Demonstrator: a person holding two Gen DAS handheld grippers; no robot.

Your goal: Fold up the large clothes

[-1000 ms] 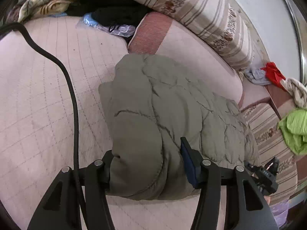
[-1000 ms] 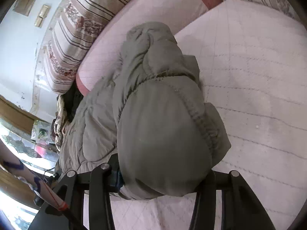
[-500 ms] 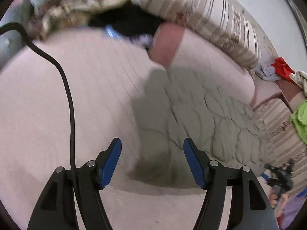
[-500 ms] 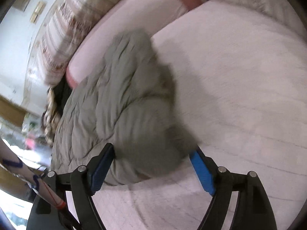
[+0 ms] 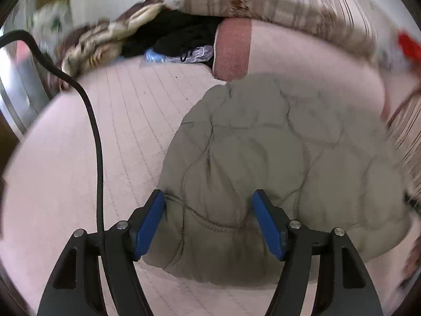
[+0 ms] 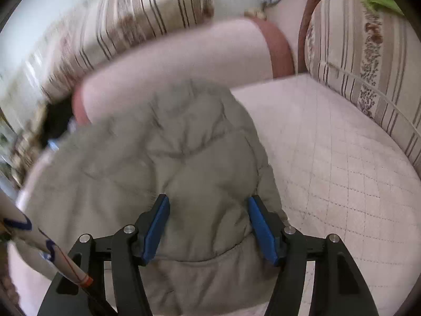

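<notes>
A padded olive-green jacket [image 5: 263,144] lies folded in a thick bundle on the quilted pink sofa seat [image 5: 131,121]. My left gripper [image 5: 209,197] hovers over the bundle's near-left end. Its jaws are opening, the jacket's hem lies between the blue pads [image 5: 148,223], and they do not press it. In the right wrist view the same jacket [image 6: 171,158] fills the middle. My right gripper [image 6: 209,200] straddles its near end. Its jaws are closing, the padded cloth bulges between the pads [image 6: 261,229], and they are not clamped on it.
A black cable [image 5: 97,144] crosses the seat at left. Dark clothes [image 5: 179,34] and a plastic bag are piled at the back. A pink bolster [image 6: 184,60] and striped cushions [image 6: 118,21] stand behind the jacket. A striped armrest [image 6: 368,52] borders the right, and bare seat [image 6: 329,158] lies between it and the jacket.
A second ago both grippers were clamped on the jacket's folded end. They have let go and the bundle now rests on the seat. Both views have swung and tilted over it.
</notes>
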